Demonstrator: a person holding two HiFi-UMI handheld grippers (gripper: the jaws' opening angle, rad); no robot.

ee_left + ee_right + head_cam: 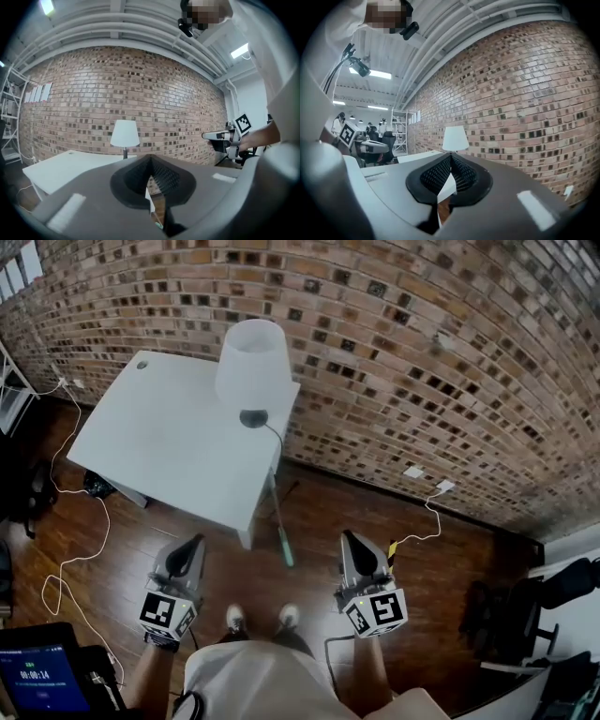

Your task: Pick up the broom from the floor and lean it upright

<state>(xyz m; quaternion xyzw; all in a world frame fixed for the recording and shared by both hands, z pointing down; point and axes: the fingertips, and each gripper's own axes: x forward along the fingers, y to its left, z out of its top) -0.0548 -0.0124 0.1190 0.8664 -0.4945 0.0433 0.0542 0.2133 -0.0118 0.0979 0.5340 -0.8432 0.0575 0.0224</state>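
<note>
The broom (281, 526) shows in the head view as a thin pale stick with a green end, beside the white table's (159, 442) right edge; I cannot tell whether it leans or lies flat. My left gripper (193, 546) and right gripper (348, 538) are held up on either side of it, apart from it, both shut with nothing between the jaws. In the left gripper view the left gripper (151, 164) points level at the brick wall, with the right gripper (220, 136) off to the side. In the right gripper view the right gripper (450, 160) also faces the wall.
A white lamp (252, 362) stands on the table by the brick wall (431, 362). White cables (70, 521) trail over the wooden floor at left, and another cable (424, 521) at right. My feet (262, 618) are below the grippers. A tablet (37, 676) sits at bottom left.
</note>
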